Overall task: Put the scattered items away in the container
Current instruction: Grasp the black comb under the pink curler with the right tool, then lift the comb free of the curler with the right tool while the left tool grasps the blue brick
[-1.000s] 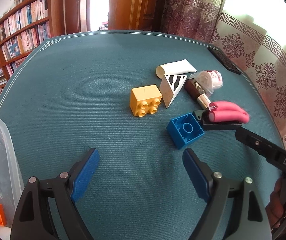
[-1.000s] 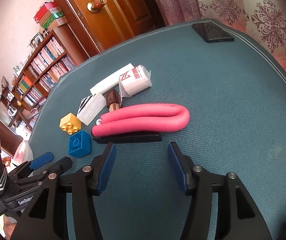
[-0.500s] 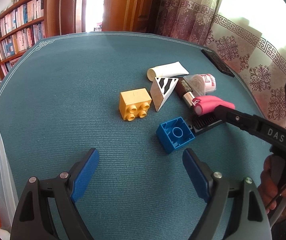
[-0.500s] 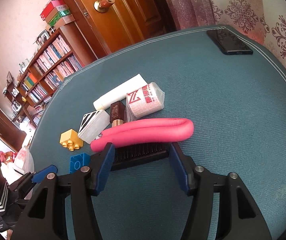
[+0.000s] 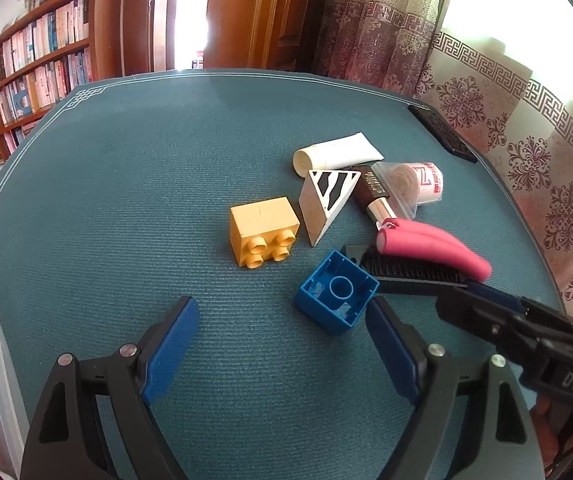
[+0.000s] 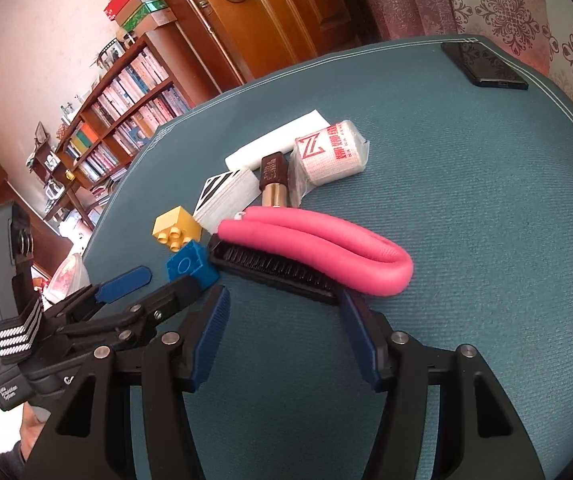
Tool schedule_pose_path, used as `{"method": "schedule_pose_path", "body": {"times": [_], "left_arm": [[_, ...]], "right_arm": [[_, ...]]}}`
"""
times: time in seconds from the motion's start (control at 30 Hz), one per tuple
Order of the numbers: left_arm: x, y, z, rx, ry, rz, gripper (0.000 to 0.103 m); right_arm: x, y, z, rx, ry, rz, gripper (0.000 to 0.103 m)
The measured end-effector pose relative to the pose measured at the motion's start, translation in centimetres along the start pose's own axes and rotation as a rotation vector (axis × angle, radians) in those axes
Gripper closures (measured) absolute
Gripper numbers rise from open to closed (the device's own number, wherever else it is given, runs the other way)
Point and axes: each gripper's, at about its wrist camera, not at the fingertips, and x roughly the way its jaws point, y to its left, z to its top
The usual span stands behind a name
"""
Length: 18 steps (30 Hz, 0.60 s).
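As fingers [image 6: 212, 334] gape, black comb [image 6: 274, 270] just ahead

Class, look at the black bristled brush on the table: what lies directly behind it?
Behind the black bristled brush, a folded pink foam tube lies along its length. Whether they touch is hidden.

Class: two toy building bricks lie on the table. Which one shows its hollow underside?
The blue brick, just ahead of the left gripper: its hollow underside faces the camera, while the yellow brick shows round studs.
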Motion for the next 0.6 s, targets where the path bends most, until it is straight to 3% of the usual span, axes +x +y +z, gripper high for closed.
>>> {"method": "schedule_pose_path", "body": {"times": [0.13, 0.47, 0.6], "left_arm": [[-0.1, 0.2, 0.0, -0.001, 0.001, 0.011, 0.015], [-0.2, 0.9, 0.2, -0.018, -0.004, 0.002, 0.015], [-0.1, 0.7, 0.1, -0.018, 0.005, -0.017, 0.015]], "right_arm": [[-0.1, 0.7, -0.7, -0.025, 0.031, 0.039, 0.042], [-0.1, 1.5, -0.3, -0.154, -0.04, -0.119, 0.042], [1.0, 2.2, 0.3, -0.232, -0.025, -0.117, 0.042]]}}
